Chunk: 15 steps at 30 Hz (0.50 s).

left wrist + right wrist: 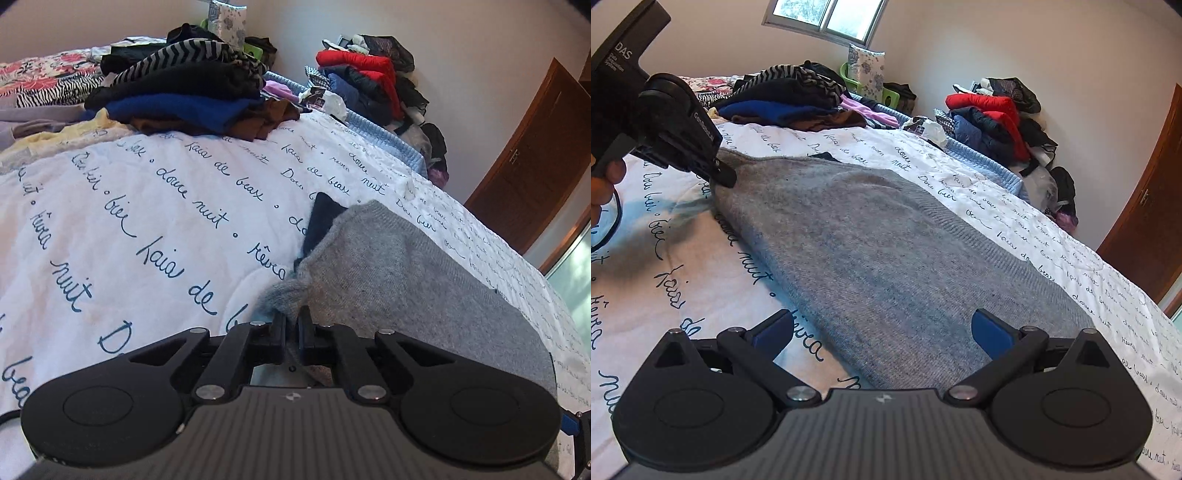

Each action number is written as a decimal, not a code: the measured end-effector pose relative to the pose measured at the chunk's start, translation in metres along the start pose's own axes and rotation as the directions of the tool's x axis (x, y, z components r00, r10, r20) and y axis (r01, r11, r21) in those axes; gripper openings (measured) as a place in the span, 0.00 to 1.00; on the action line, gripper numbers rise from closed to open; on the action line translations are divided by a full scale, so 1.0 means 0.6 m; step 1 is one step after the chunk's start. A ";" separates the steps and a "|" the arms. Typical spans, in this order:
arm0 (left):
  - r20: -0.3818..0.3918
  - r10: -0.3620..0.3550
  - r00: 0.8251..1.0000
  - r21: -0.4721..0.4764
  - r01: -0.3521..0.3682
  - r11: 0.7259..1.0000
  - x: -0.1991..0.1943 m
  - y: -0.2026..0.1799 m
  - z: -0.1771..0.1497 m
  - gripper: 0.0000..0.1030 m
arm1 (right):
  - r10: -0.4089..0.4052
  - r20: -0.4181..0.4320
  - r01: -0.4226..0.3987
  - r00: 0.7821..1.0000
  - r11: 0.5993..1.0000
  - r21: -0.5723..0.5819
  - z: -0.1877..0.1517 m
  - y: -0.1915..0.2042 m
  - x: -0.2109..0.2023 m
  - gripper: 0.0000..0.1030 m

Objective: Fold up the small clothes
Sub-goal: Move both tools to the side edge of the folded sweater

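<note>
A grey knit sweater [886, 243] lies flat on the white bedspread [665, 258] with blue script. In the left wrist view the sweater [388, 266] has a dark garment [321, 221] under its far edge. My left gripper [291, 319] is shut on a bunched corner of the sweater; it also shows in the right wrist view [722, 173], at the sweater's far left corner. My right gripper [882, 332] is open, its blue-padded fingers [991, 332] spread over the sweater's near edge.
A stack of folded clothes [184, 92] sits at the back of the bed. A pile of jackets, one red [990, 107], lies at the far right by the wall. A light blue blanket [990, 166] lies along the bed edge. A wooden door [535, 158] stands to the right.
</note>
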<state>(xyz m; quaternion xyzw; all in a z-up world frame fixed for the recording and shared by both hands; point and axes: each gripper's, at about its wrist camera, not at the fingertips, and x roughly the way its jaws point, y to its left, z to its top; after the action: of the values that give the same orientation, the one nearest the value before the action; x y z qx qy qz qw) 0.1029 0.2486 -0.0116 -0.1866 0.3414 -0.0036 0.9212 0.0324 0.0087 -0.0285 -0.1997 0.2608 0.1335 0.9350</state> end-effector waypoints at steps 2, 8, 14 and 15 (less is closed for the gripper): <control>-0.027 0.002 1.000 0.023 -0.002 1.000 0.005 -0.001 0.000 0.10 | 0.012 -0.002 -0.012 1.000 1.000 -0.002 0.001 0.004 0.003 1.00; 0.014 0.083 0.996 0.126 -0.085 0.988 -0.005 -0.021 -0.008 0.47 | 0.037 0.005 -0.037 0.999 0.999 -0.023 0.005 0.024 0.003 1.00; 0.046 0.129 0.991 0.171 -0.135 0.976 -0.016 -0.028 -0.007 0.63 | 0.046 0.013 -0.046 0.999 0.999 -0.013 0.011 0.037 -0.001 1.00; 0.048 0.135 0.990 0.174 -0.142 0.975 -0.017 -0.028 -0.006 0.64 | 0.044 0.017 -0.044 0.999 0.999 0.001 0.013 0.037 -0.003 1.00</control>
<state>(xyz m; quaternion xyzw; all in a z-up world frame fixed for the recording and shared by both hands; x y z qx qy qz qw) 0.0949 0.2331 -0.0021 -0.0800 0.3352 0.0337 0.9381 0.0263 0.0314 -0.0282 -0.1923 0.2574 0.1555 0.9341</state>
